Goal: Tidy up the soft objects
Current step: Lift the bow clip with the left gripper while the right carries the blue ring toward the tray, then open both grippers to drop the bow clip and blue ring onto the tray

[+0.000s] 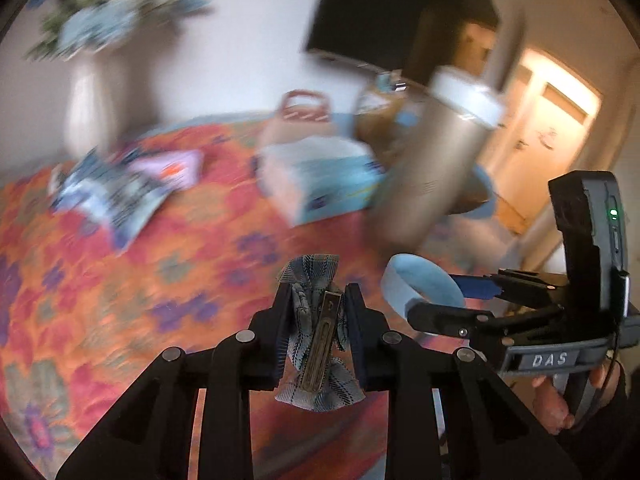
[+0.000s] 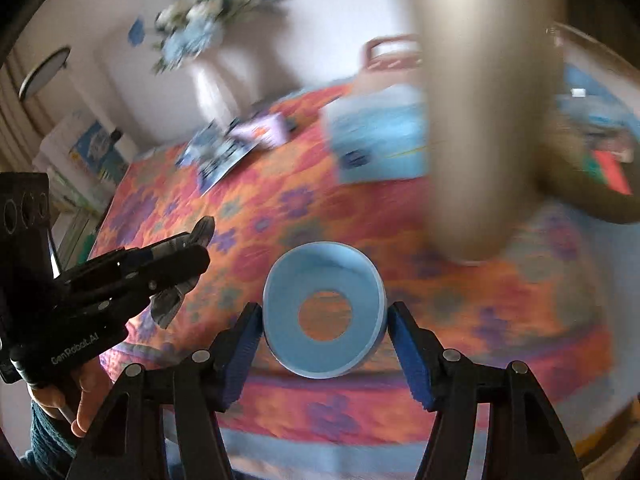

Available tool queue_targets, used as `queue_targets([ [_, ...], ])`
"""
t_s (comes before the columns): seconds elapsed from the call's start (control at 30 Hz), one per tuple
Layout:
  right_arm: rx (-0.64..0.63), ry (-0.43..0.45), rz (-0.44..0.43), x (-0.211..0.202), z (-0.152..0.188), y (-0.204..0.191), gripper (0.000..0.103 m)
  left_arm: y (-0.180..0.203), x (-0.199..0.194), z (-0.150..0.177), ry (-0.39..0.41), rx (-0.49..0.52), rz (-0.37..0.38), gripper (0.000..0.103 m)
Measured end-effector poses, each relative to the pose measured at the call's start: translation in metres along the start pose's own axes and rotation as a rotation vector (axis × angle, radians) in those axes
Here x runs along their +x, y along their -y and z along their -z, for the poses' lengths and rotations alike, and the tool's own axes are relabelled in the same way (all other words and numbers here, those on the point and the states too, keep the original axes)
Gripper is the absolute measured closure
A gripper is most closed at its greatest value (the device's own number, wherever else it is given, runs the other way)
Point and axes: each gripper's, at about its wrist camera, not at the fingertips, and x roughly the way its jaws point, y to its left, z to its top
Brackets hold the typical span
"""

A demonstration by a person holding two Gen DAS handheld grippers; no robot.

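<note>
My left gripper (image 1: 316,294) is shut on a grey plaid fabric hair clip (image 1: 308,280) with a metal clasp, held upright between the pads above the floral cloth. In the right wrist view the left gripper (image 2: 192,256) comes in from the left, the clip (image 2: 205,227) sticking out of it. My right gripper (image 2: 326,316) is shut on a light blue soft ring (image 2: 288,336) with a round hole, its pads pressing both sides. The left wrist view shows the right gripper (image 1: 440,296) and the ring (image 1: 416,278) at the right. Both views are blurred.
On the orange floral tablecloth (image 1: 160,264) stand a tall beige cylinder with a pale lid (image 2: 488,120), a light blue box (image 1: 320,180), a handled basket (image 1: 304,108), a vase of flowers (image 1: 92,100) and some packets (image 1: 120,196). A hand (image 2: 76,400) holds each tool.
</note>
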Motion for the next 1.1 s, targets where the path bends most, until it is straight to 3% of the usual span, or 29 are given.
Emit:
queue_targets([
  [0.33,0.140,0.136,0.113,-0.085,-0.005,0.083,0.040,0.086,0.024,-0.037,-0.005,0.142,0.151,0.080],
  [0.67,0.247,0.226,0.172,-0.131,-0.010,0.142,0.040,0.158,0.046,-0.064,0.023,0.239,0.226,0.080],
  [0.9,0.230,0.319,0.280,-0.152,-0.036,0.168,0.040,0.201,0.070,-0.091,0.091,0.264,0.167,0.080],
  [1.1,0.317,0.370,0.228,-0.152,-0.076,0.209,0.039,0.229,0.104,-0.114,0.142,0.250,-0.025,0.080],
])
